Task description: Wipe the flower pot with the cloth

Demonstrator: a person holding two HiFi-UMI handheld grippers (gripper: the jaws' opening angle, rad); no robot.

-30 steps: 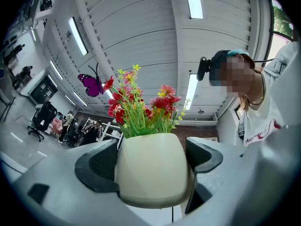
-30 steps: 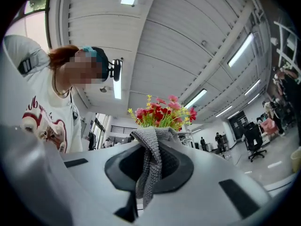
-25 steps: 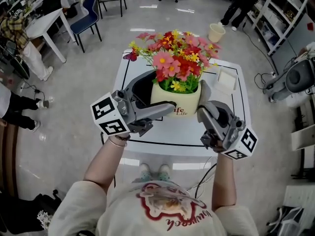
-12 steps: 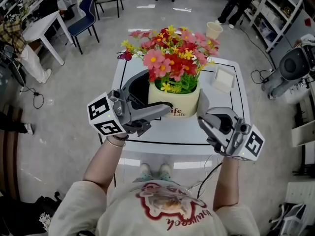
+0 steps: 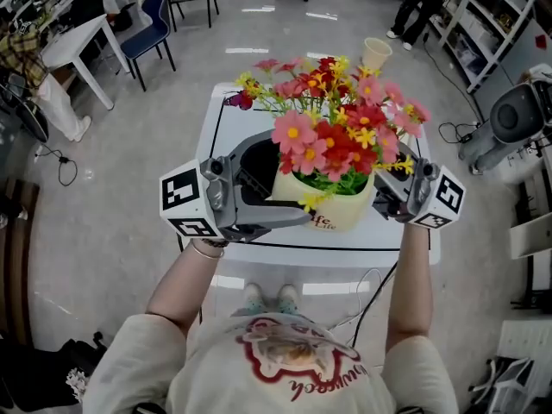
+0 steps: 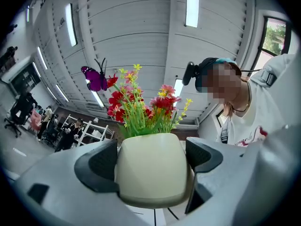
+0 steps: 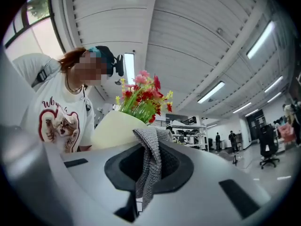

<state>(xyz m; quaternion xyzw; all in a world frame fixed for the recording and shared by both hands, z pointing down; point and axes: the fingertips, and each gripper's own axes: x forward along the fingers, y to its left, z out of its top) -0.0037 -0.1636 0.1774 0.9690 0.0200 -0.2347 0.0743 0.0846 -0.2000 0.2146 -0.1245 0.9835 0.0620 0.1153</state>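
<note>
LEFT CLAW HOLDS THE POT, RIGHT CLAW HOLDS THE CLOTH. At a white bench (image 5: 259, 250) edged with a black line, we see the left claw (image 6: 151, 159) clamped on the cream flower pot (image 5: 335, 207). Its two dark pads (image 6: 99, 165) press against opposite sides of the pot's lower wall. From the head view the pot sits over the near half of the bench, between the two claws, with printed lettering on the face turned toward the person. We cannot tell whether its base touches the bench top. A thick bunch of red, pink and yellow flowers (image 5: 332, 132) rises from the pot, and a purple butterfly (image 6: 95, 78) ornament stands out at the bunch's left edge.

The right claw (image 7: 149, 168) is pressed together on a grey knitted cloth (image 7: 153, 147). The cloth is pinched in a fold between the black pads and pokes up past them. In the head view this claw sits just beside the pot's right flank, at about the height of the rim. In the right gripper view the cloth's upper end lies close against the pot's pale wall, though we cannot confirm contact.

Beyond the bench's far edge stands a paper cup (image 5: 377, 54). Office chairs (image 5: 155, 20) occupy the grey floor to the far left, and shelving (image 5: 496, 24) lines the far right.
</note>
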